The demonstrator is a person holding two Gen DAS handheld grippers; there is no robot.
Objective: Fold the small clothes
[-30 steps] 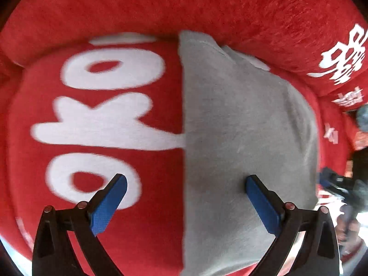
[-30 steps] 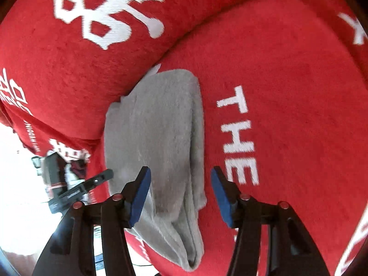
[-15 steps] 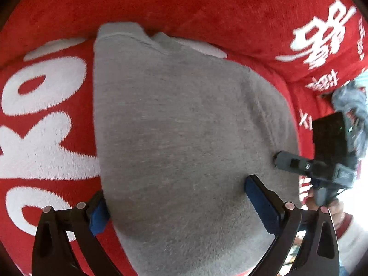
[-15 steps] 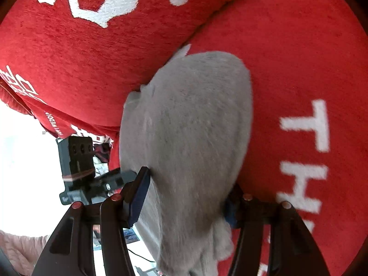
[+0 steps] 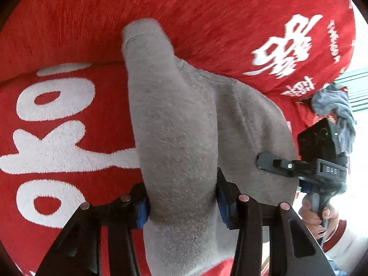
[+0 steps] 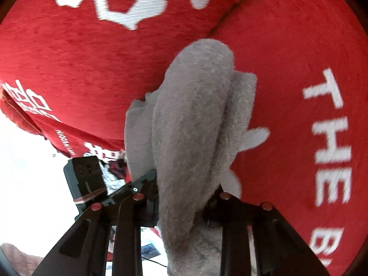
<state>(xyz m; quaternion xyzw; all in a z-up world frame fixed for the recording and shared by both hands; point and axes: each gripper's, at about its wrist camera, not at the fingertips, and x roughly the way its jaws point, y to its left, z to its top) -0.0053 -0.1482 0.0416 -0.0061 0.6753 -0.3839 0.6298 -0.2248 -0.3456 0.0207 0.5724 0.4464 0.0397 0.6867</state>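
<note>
A small grey fleece garment (image 5: 174, 124) lies on a red sofa seat (image 5: 57, 138) with white lettering, against the red backrest. My left gripper (image 5: 181, 202) is shut on a bunched fold of the garment, which rises between its blue pads. In the right wrist view the same grey garment (image 6: 191, 119) is pinched in my right gripper (image 6: 184, 200), whose pads are hidden by the cloth. The right gripper also shows in the left wrist view (image 5: 319, 161), at the garment's right edge, with the hand that holds it.
The red backrest cushion (image 5: 230, 23) with white characters stands just behind the garment. A blue-grey cloth (image 5: 333, 108) lies at the far right of the sofa. In the right wrist view, the sofa's front edge and bright floor (image 6: 30, 184) are at the left.
Both grippers have closed from open onto the grey garment, bunching it into a raised fold. The left gripper moved right over the garment first.
</note>
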